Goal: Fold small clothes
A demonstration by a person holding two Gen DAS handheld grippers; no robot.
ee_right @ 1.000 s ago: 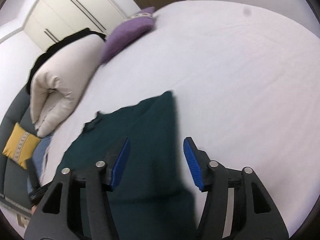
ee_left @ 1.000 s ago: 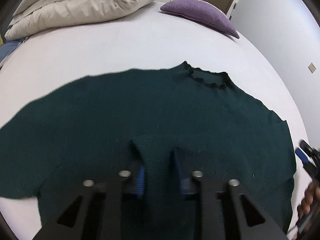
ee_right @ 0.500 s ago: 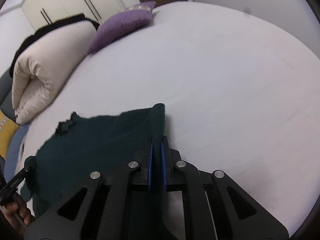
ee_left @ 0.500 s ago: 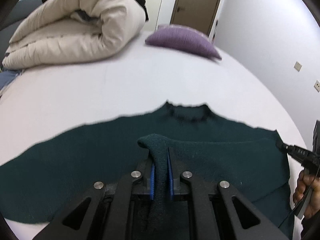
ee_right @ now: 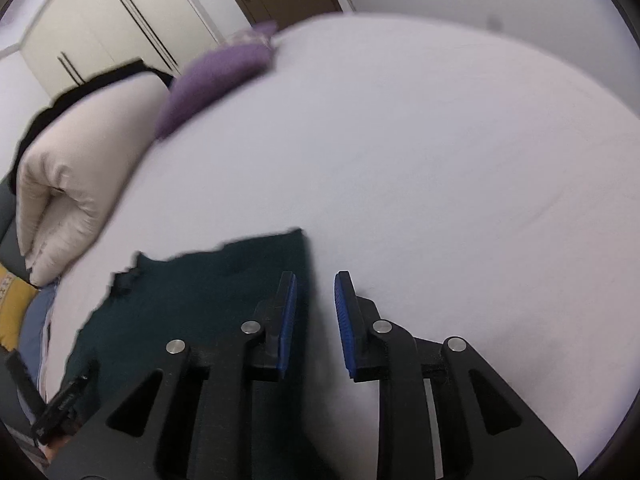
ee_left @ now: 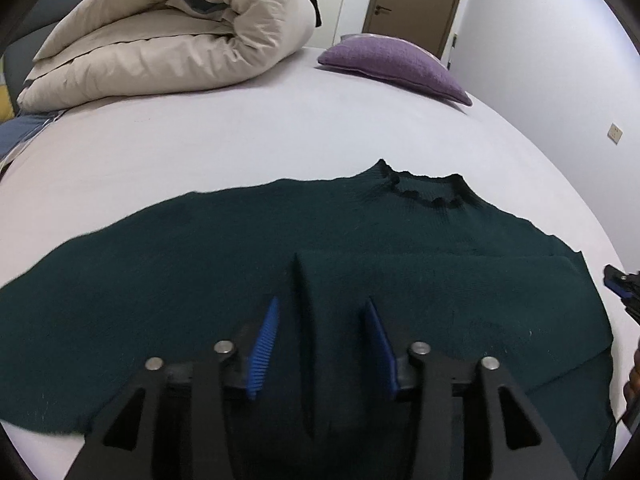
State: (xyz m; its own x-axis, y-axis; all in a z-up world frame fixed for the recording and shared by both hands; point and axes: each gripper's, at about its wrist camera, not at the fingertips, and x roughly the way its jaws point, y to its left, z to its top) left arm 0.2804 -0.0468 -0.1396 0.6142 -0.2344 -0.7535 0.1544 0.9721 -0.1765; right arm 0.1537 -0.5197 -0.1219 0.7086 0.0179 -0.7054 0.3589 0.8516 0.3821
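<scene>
Left gripper [ee_left: 322, 344]: jaws parted about halfway, just been opening, blue pads clear of the cloth, gripping nothing; dark green sweater [ee_left: 248, 276] lying slack between and beneath them. Probably a release after laying the hem up over the body, judging by the doubled layer with its straight fold edge just beyond the pads. Right gripper [ee_right: 316, 320]: jaws a narrow gap apart, also just been opening, nothing pinched; sweater's side edge just under the left pad, bare white bed [ee_right: 440, 160] under the other. Sweater spread flat, collar farthest from the left gripper. Beyond the collar, a rolled duvet [ee_left: 172, 36] and purple cushion [ee_left: 396, 64].
</scene>
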